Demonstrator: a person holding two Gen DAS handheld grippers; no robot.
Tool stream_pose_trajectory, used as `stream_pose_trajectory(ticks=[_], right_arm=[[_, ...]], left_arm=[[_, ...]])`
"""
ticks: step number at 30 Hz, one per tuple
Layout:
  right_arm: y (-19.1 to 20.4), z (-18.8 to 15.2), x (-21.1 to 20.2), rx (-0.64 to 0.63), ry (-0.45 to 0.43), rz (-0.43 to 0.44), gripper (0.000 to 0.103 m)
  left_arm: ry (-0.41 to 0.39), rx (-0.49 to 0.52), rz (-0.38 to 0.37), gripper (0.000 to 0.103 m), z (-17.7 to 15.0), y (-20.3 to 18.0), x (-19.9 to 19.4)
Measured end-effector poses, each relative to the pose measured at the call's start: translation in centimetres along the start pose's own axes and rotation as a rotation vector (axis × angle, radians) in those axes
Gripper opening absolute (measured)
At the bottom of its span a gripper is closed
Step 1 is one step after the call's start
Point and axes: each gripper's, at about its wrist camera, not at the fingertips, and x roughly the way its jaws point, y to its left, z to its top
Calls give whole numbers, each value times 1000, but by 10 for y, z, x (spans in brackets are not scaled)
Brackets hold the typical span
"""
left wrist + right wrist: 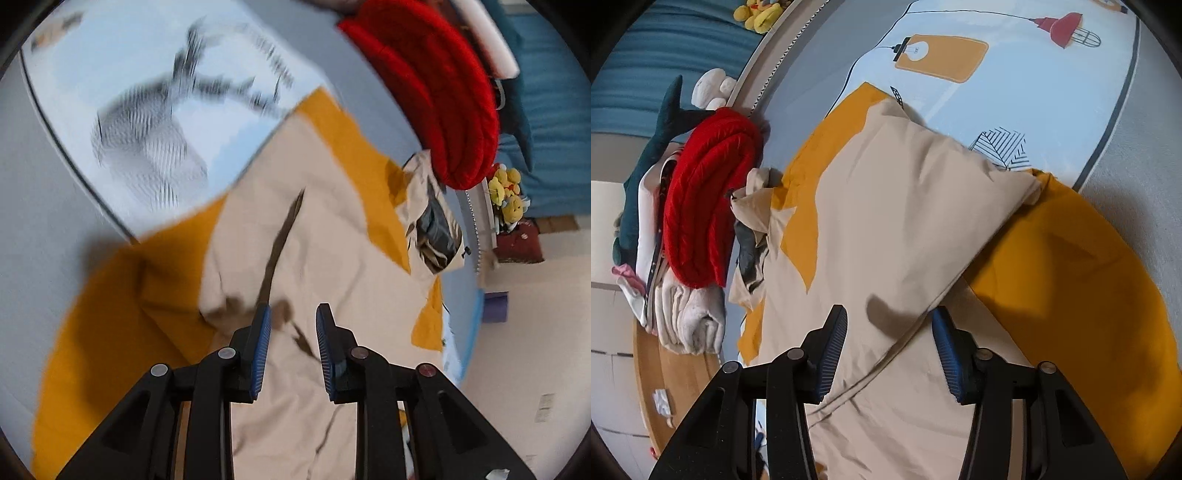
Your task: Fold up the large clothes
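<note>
Hovering over the cloth with their blue-padded jaws parted and nothing pinched between them, the left gripper (pixel 292 345) and the right gripper (pixel 889 354) both point steeply down at a beige garment (pixel 886 229). The garment lies spread on a mustard-yellow cloth (pixel 1071 273), which shows around its edges on both sides. In the right wrist view one flap of the garment is folded over at a slant, its edge running just ahead of the right gripper's fingertips. At the far end, the garment's bunched collar or hood (pixel 753 221) shows a dark grey lining. Under the yellow cloth lies a pale blue bedsheet (pixel 1052 110) printed with lamps and line drawings; in the left wrist view it is blurred. Just beyond the collar stands a stack of folded clothes topped by a red knitted piece (pixel 709 199), with white and grey folded items beneath it. Yellow plush toys (pixel 508 195) sit further off, by a blue wall.
</note>
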Motion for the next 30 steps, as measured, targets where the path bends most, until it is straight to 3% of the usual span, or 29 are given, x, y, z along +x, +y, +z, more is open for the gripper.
stream_pose_trajectory(ticks=[3,5,11,13,17,20,22,28,30], right_arm=[[1,0,2,5,-6,1,9],[6,-1,0,-9,-33,-23,5],[7,-7,-5,-1,-54,-62,4],[8,-8,-4,-8,-52,-61,5],[2,-1,-2,24,-27,-40,10],[-14,8,-9,100,-50,-16,26],[-27,15,-15,158,-83,-20,30],[-58,36,-22,273,-123,-4,30],[-57,40,-24,270,-135,9,13]], left_arm=[[34,-19,12,29,-3,5,12],[38,-20,21,32,-5,7,15],[49,-7,9,29,-9,5,22],[56,29,10,4,-10,-2,24],[-42,91,45,2,-9,-14,6],[-88,120,41,2,-6,-20,-4],[-102,124,48,2,-6,-19,-7],[-78,107,51,2,-6,-13,-2],[-77,116,46,2,-7,-16,-2]])
